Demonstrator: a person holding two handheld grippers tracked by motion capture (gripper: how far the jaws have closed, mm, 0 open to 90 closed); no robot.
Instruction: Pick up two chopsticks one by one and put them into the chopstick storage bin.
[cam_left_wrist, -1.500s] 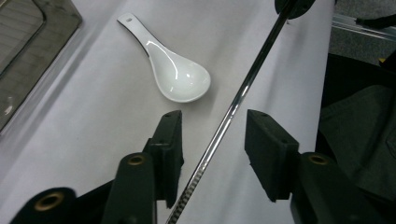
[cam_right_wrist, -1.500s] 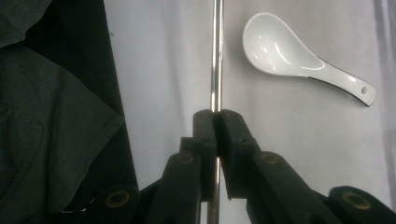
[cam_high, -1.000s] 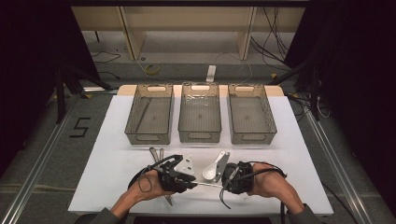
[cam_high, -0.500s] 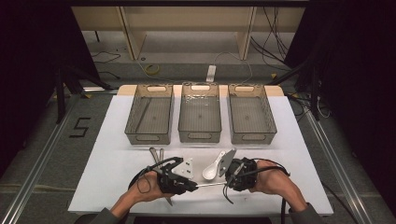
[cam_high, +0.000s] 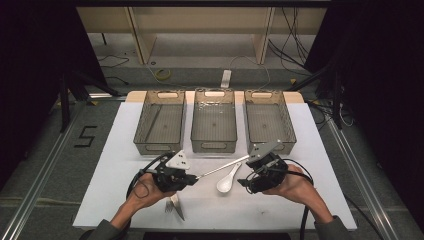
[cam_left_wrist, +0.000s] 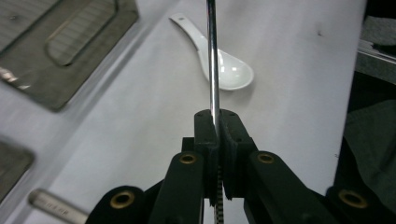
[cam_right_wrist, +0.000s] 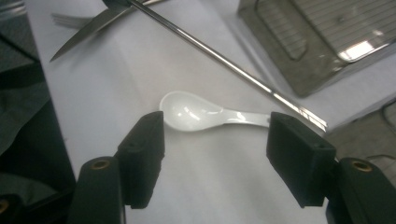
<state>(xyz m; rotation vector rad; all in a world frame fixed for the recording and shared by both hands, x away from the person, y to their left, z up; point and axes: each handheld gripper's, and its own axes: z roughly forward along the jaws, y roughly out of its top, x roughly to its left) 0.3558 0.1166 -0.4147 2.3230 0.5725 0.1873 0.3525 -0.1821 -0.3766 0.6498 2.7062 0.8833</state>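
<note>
Clamped by the left gripper (cam_left_wrist: 215, 122) – a metal rod (cam_high: 222, 167), slanting up just above the white spoon (cam_high: 226, 181); right gripper (cam_right_wrist: 215, 158) just opened, jaws wide apart, nothing between them, hovering near that spoon

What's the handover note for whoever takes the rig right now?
Left gripper: shut on the long thin metal utensil handle, held above the white table.
Right gripper: open, jaws have just been opening, nothing between them; it hangs over the white ceramic soup spoon.
A knife and fork lie by the left hand.
Three clear plastic bins: look empty.
Done: metal utensil passed to left gripper.
Left: probably binning everything.
</note>
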